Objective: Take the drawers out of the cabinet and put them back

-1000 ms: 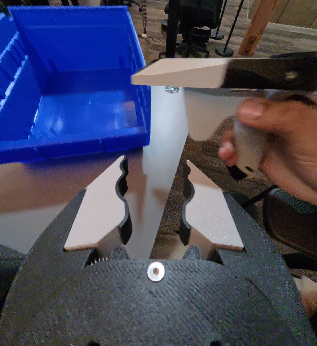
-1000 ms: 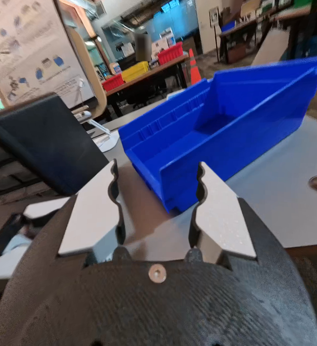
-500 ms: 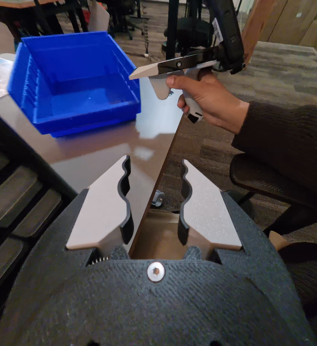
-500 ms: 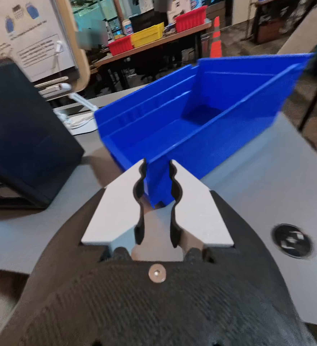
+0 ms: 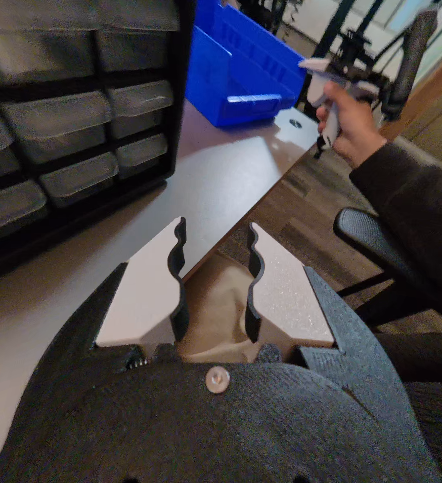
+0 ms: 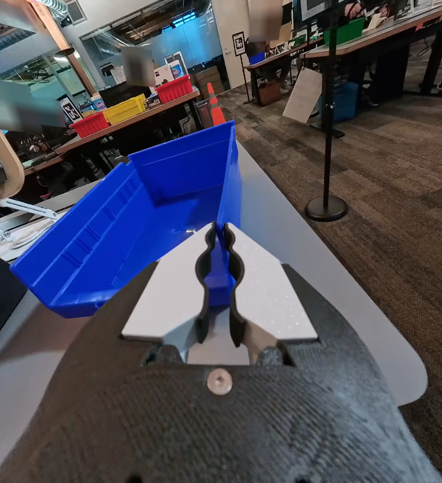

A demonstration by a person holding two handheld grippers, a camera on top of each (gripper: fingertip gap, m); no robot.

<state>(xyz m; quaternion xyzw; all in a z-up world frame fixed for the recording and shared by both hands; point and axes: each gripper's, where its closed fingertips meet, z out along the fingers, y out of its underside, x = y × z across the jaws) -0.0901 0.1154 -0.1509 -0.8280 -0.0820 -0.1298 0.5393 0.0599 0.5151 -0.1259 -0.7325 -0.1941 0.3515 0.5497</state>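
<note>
Gripping one wall of the blue bin (image 6: 126,261), the right gripper (image 6: 220,230) was nearly shut, probably to steady it. The left gripper (image 5: 216,224) was held apart, empty, near the cabinet (image 5: 79,109), its drawers (image 5: 55,122) all seated.

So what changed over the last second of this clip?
The right gripper went from wide open to nearly shut around the blue bin's right wall. The left gripper swung away from the bin toward the drawer cabinet, now in view. The left's jaws stayed open and empty; the bin stayed on the table.
</note>
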